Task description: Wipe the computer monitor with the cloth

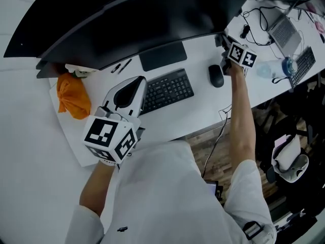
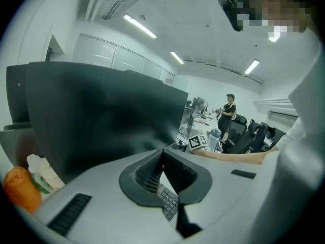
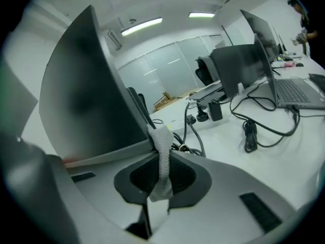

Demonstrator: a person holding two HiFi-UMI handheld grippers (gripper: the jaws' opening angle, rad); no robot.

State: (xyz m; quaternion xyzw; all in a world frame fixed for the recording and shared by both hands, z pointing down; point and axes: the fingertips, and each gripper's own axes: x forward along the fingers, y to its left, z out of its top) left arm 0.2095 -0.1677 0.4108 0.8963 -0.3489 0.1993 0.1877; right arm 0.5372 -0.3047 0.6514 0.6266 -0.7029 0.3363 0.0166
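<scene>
White desk (image 1: 203, 111): right gripper (image 3: 158, 154) clamped on grey cloth (image 3: 162, 136), which is at the right edge of the monitor (image 3: 86, 100), apparently touching; wiping judged barely begun, most of screen left; left gripper (image 2: 162, 155) closed, empty, over keyboard (image 1: 167, 89).

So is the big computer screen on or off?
Off, it seems: the monitor is dark all over, with no picture showing.

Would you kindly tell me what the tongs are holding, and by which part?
The right tongs grip a pale grey woven cloth by its bunched middle; the left tongs hold nothing.
</scene>
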